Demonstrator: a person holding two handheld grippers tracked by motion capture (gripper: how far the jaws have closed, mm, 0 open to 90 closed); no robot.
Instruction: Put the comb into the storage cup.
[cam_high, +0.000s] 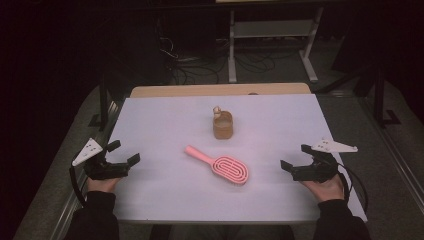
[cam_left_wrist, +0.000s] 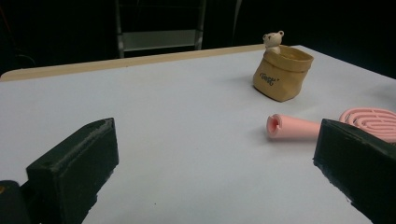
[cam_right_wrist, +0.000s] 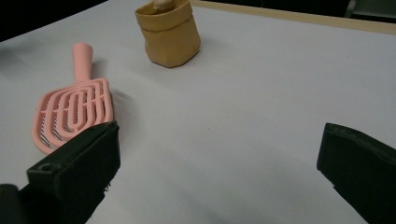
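Open tongs (cam_high: 125, 153) beside pink brush (cam_high: 220, 164), tan pouch (cam_high: 223, 125) beyond.

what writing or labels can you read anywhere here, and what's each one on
One dark printed word on the side of the tan pouch with the small bear figure at its rim: too small and blurred to read for certain.
Pink hairbrush: no lettering visible.
White table: no text or signs visible.
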